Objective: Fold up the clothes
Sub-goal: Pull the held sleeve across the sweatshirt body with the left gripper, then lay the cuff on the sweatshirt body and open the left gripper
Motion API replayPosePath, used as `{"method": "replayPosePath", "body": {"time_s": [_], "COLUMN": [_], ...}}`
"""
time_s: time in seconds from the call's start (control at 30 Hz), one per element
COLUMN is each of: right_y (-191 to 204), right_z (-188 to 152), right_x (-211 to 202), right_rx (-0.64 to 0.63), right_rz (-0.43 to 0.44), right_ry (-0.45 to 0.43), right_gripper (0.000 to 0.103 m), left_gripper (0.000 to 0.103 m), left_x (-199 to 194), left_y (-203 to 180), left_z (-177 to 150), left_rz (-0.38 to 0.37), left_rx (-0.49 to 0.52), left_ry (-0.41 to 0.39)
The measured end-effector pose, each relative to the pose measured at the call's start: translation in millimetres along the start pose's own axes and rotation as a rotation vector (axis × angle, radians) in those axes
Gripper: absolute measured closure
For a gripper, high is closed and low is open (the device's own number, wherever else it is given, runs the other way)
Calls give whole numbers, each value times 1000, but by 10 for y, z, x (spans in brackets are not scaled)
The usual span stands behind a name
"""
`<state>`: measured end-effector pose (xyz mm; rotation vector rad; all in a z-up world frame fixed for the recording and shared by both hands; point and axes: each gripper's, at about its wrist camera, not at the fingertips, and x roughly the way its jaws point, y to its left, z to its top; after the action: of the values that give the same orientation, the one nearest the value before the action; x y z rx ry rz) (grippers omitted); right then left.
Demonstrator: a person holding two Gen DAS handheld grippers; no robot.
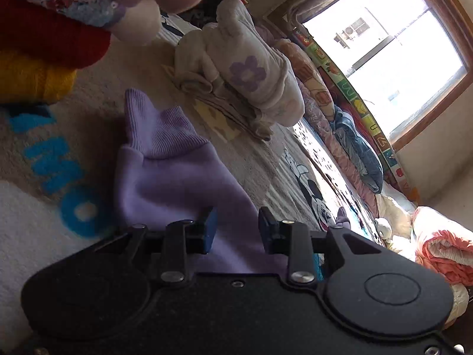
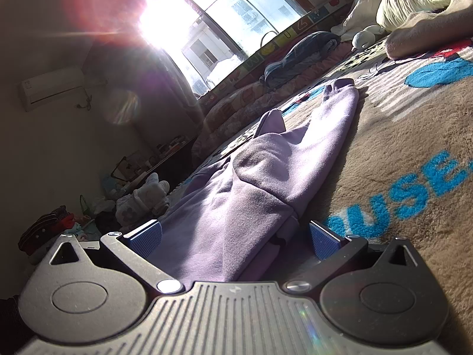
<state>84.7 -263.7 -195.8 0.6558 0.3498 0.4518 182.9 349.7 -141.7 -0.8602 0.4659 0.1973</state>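
Note:
A lilac sweatshirt [image 1: 177, 183] lies on a beige printed blanket [image 1: 97, 136], its ribbed cuff pointing away from me. My left gripper [image 1: 236, 227] hovers low over the sleeve, its blue pads [image 1: 210, 230] apart with cloth showing in the gap. In the right wrist view the same lilac garment [image 2: 266, 177] stretches away as a long folded strip. My right gripper [image 2: 236, 236] is open wide, straddling the near end of the strip, blue pads [image 2: 146, 238] either side and not pinching it.
A folded white garment with a purple flower [image 1: 251, 74] sits beyond the cuff. Red and yellow knitwear [image 1: 44, 44] is stacked at upper left. Bedding and a quilt roll [image 1: 348, 136] line the window wall. A person's limb [image 2: 428, 32] rests on the blanket at far right.

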Motion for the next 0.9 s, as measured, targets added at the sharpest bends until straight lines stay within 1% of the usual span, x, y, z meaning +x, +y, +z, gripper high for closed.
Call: {"method": "replayPosePath", "body": {"time_s": [0.03, 0.1, 0.13, 0.2, 0.27, 0.3, 0.33, 0.37, 0.4, 0.43, 0.47, 0.5, 0.53, 0.57, 0.6, 0.63, 0.67, 0.73, 0.8, 0.87, 0.9], "right_y": [-1, -3, -4, -6, -7, -8, -6, -6, -7, -7, -9, -10, -10, -10, -9, -8, -6, -9, -11, -16, -18], "right_z": [0, 1, 2, 4, 8, 10, 8, 9, 9, 9, 11, 12, 13, 14, 14, 15, 15, 12, 12, 11, 11], "right_x": [0, 0, 2, 5, 7, 9, 12, 12, 13, 13, 13, 14, 14, 15, 15, 14, 13, 12, 12, 11, 11], "right_rx": [0, 0, 0, 0, 0, 0, 0, 0, 0, 0, 0, 1, 1, 1, 1, 1, 2, 2, 2, 2, 2], "right_rz": [0, 1, 0, 0, 0, 0, -1, -1, -1, -1, 0, 1, 2, 2, 2, 2, 2, 3, 4, 4, 4], "right_ry": [0, 0, 0, 1, 2, 3, 3, 3, 3, 3, 2, 2, 2, 2, 3, 2, 2, 1, 0, 0, 1], "right_gripper": [0, 0, 0, 0, 0, 0, 0, 0, 0, 0, 0, 0, 0, 0, 0, 0, 0, 0, 0, 0, 0], "left_gripper": [73, 73, 73, 72, 57, 56, 57, 85, 91, 90, 85, 80, 64, 52, 55, 62, 62, 61, 57, 54, 53], "left_x": [-8, -54, -65, -14, 95, 161, 220, 275, 293, 267, 230, 205, 197, 195, 233, 241, 189, 40, -113, -261, -293], "left_y": [46, 40, 11, -60, -97, -88, -52, -12, 11, -7, -39, -88, -121, -143, -153, -169, -231, -400, -631, -827, -908], "left_z": [65, 151, 168, 180, 192, 200, 218, 241, 264, 268, 265, 242, 217, 194, 177, 160, 130, 46, -121, -378, -524], "left_rz": [15, -1, -19, -78, -118, -90, -31, 31, 68, 70, 62, 28, 24, 37, 93, 125, 124, 101, 60, -12, -50], "left_rx": [-10, -3, 10, 38, 64, 78, 80, 77, 67, 73, 86, 112, 133, 150, 171, 187, 206, 249, 291, 318, 319], "left_ry": [-7, -26, -31, -8, 31, 38, 44, 52, 46, 33, 20, 17, 9, -1, 2, 0, -13, -44, -59, -60, -43]}}
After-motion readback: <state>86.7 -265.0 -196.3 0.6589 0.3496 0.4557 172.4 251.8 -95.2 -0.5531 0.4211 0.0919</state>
